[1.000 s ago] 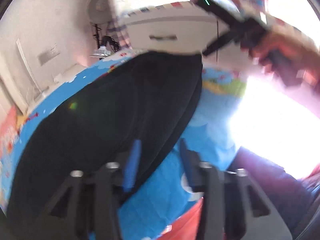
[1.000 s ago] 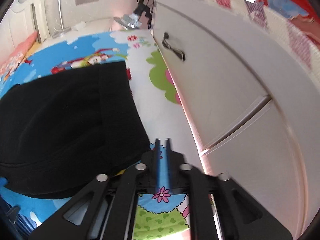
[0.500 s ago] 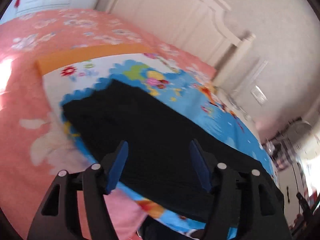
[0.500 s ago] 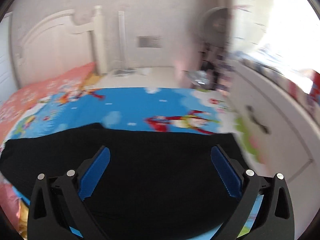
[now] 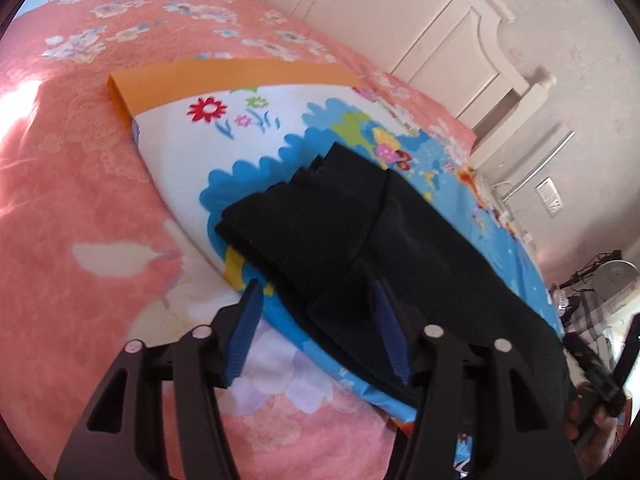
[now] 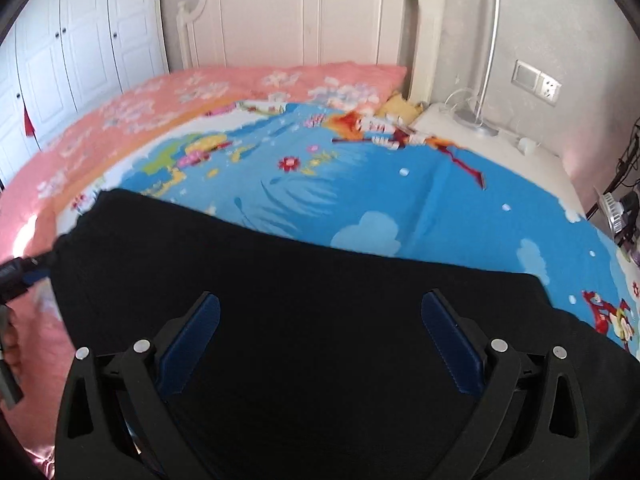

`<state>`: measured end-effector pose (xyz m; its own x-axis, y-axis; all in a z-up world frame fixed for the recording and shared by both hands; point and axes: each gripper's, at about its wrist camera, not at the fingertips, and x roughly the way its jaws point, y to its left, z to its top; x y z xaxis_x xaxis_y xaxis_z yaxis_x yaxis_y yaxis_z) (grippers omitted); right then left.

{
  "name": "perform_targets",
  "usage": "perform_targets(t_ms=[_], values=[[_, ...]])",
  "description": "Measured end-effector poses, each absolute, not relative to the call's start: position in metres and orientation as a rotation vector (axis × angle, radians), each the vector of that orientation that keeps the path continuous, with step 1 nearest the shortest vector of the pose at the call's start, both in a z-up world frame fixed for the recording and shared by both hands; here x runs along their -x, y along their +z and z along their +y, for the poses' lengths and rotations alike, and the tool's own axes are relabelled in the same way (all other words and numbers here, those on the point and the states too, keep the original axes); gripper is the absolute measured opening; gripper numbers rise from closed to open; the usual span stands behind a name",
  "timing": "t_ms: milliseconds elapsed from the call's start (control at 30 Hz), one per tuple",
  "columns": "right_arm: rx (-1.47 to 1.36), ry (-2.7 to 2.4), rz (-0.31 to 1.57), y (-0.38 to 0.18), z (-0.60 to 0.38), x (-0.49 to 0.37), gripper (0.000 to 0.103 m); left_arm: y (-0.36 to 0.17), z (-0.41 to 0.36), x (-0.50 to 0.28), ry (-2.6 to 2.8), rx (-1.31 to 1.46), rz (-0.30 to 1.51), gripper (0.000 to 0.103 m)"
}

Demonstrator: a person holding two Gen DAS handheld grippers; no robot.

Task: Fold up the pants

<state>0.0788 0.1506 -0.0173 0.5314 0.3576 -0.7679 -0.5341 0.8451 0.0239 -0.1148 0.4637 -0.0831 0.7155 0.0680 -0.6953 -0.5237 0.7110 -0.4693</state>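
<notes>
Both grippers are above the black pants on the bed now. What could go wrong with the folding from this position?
1. The left gripper is closing around a bunched layer at the pants cuff end; it may pinch only the top layer, leaving a crooked fold.
2. The right gripper stands wide open over flat cloth and might also catch the blue cartoon sheet underneath.

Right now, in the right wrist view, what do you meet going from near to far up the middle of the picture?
Right gripper, jaws wide apart → black pants → blue cartoon sheet → pink floral blanket → white headboard.
</notes>
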Motion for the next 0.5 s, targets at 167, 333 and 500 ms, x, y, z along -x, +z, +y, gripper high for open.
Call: perform_targets(t_ms=[167, 333, 500], values=[[0.263, 0.518, 0.927, -0.050, 0.152, -0.087, 0.091, -0.097, 0.504, 0.116, 0.272, 0.981, 0.639, 0.057], [0.286, 0.509, 0.962, -0.064, 0.153, -0.087, 0.092, -0.124, 0.526, 0.119, 0.222, 1.238, 0.617, 0.056], [0.285, 0.497, 0.965, -0.067, 0.154, -0.088, 0.095, -0.129, 0.535, 0.107, 0.224, 1.288, 0.621, 0.047]])
